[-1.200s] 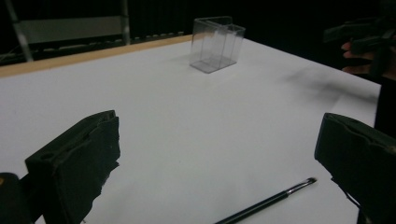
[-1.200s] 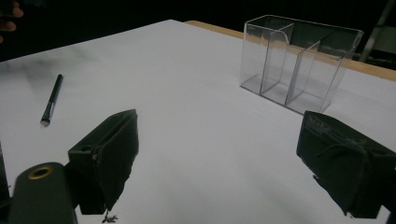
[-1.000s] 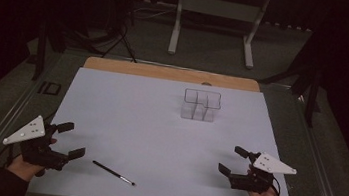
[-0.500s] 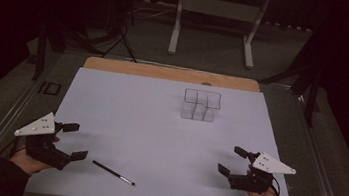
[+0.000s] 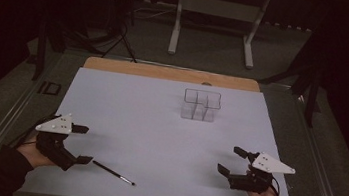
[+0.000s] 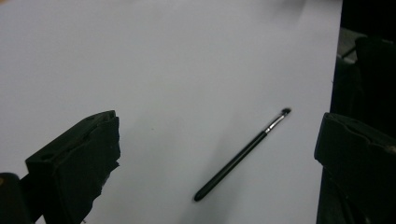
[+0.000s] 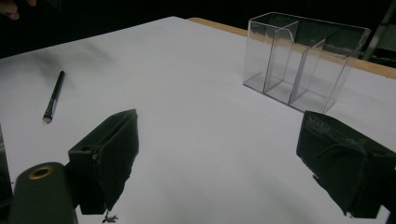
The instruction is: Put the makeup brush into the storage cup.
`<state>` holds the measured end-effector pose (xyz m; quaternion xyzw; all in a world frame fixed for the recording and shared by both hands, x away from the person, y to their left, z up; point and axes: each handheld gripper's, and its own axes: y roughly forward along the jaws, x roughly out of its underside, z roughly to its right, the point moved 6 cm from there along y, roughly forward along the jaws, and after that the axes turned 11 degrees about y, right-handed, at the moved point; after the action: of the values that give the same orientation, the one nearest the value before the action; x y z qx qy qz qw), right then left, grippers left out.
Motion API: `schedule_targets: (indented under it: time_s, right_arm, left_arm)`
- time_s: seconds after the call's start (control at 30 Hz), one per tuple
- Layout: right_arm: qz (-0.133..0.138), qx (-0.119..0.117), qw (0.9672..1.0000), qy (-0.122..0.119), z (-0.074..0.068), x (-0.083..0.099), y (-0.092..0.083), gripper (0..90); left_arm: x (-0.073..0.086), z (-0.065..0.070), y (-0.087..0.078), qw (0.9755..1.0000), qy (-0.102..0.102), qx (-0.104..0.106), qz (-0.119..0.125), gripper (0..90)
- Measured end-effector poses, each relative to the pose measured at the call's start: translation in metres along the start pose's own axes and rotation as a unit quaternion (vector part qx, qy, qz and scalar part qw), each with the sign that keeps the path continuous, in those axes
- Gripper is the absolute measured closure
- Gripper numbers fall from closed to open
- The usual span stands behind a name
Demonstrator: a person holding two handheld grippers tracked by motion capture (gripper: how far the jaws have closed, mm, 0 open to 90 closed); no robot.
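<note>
Both tools held released over the white table, a small brush lying between them.

The left tool [image 5: 81,144], lower left of the frame, gapes just beside the black brush [image 5: 114,172], apparently not touching it. The right tool [image 5: 231,160] waits lower right, gaping and empty. A clear divided box [image 5: 201,105] stands upper centre.

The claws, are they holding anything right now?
No. The left claw and the right claw are both open with nothing between them. The black brush lies loose on the white table.
</note>
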<state>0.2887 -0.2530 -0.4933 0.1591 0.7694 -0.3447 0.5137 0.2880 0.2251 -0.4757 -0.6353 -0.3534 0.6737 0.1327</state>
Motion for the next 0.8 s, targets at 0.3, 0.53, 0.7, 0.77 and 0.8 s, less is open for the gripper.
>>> schedule_targets:
  time_s: [0.3,0.53,0.7,0.77,0.8]
  right_arm:
    - [-0.001,0.003,1.0000,0.001,0.001,0.000,0.000,12.9]
    - [-0.004,0.001,1.0000,0.001,0.001,0.001,0.001,13.0]
    - [-0.004,0.003,1.0000,0.004,0.002,0.001,0.001,13.0]
    - [-0.005,0.003,1.0000,0.006,0.003,0.002,0.001,13.0]
    - [-0.007,0.003,1.0000,0.006,0.003,0.002,0.001,13.0]
  left_arm:
    - [-0.001,0.002,0.014,0.9975,0.032,0.034,-0.053,1.4]
    - [-0.002,0.003,0.019,0.9928,0.060,0.053,-0.089,2.0]
    - [-0.001,0.004,0.025,0.9868,0.084,0.065,-0.122,4.2]
    - [0.000,0.005,0.029,0.9823,0.100,0.072,-0.140,4.9]
    - [0.000,0.006,0.031,0.9813,0.103,0.075,-0.144,4.9]
